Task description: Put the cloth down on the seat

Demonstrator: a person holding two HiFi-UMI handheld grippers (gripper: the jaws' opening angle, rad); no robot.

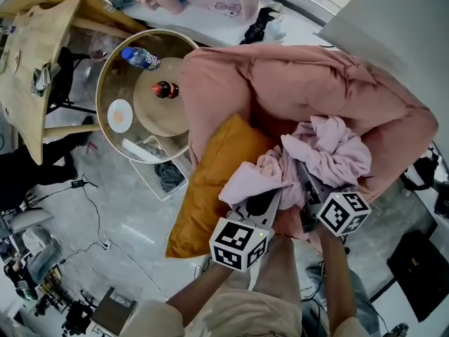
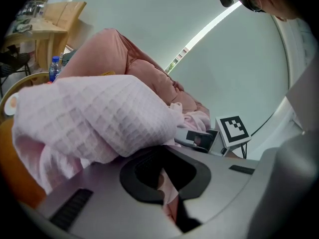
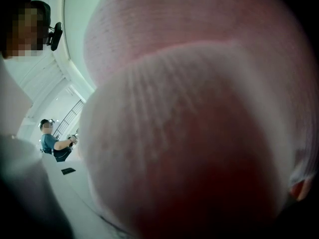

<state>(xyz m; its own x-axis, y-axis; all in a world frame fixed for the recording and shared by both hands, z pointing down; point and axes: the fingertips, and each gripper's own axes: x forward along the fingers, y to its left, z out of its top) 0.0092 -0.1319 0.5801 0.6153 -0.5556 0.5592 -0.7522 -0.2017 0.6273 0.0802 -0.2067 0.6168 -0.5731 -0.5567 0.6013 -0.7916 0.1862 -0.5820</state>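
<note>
Two grippers, one pink cloth [image 1: 330, 153]: left gripper [image 1: 270, 199] pinches a fold, right gripper [image 1: 307, 187] is buried, can't tell its jaws. I'd lower both onto the armchair seat [image 1: 275, 128] before letting go.

Soft, even light is filling the head view, and shadows are falling faint on the floor. Wide-angle bending is curving the edges of all three views, and dark corners are ringing both gripper views. A bright strip [image 2: 209, 30] is glaring at upper centre of the left gripper view. The cloth [image 3: 199, 123] is crowding the right gripper view's lens, blurring nearly everything.
</note>
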